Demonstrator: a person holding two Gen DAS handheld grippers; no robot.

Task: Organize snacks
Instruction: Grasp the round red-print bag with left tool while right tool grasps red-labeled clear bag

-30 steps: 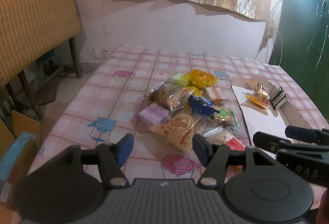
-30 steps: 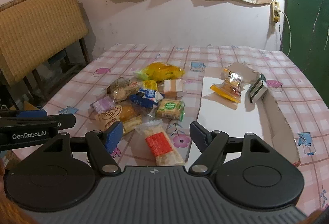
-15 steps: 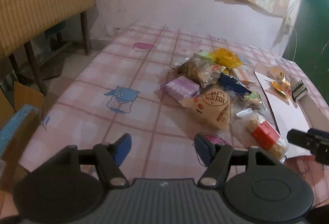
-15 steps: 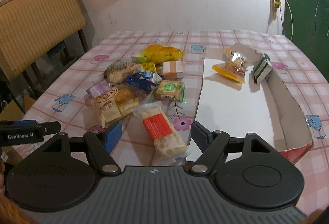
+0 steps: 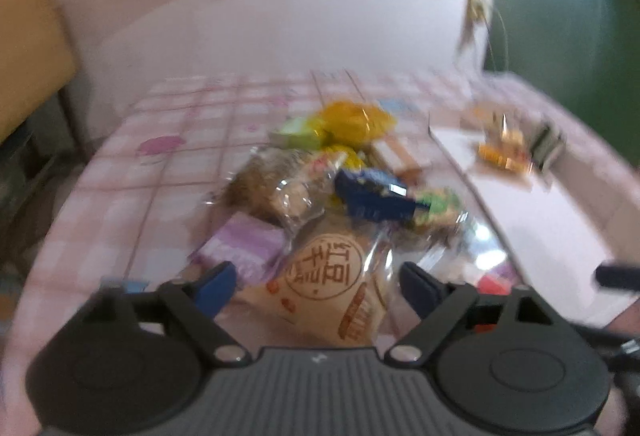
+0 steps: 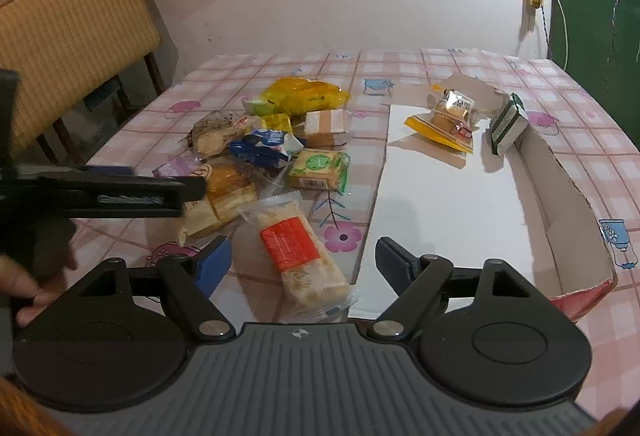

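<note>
Right now both grippers hover low over the near edge of the table, which wears a pink checked cloth. The right gripper has its jaws spread wide with nothing between them, and the clear packet with the red label lies on the cloth just ahead of the gap. The left gripper is likewise spread wide and grips nothing; its view is badly smeared, but the tan packet with the round stamp sits just beyond its blue fingertips, with a purple packet to the left of that. In the right wrist view the left gripper shows side-on, reaching in from the left over the edge of the pile.

The pile itself is a loose heap (wrappers overlapping): a yellow bag at the far end, a brown and white box, a blue wrapper and a green-labelled packet. To the right lies a flattened white cardboard box with a torn, raised wall, holding 2 items at its far end: an orange-edged packet and a green and white packet leaning against the wall.
</note>
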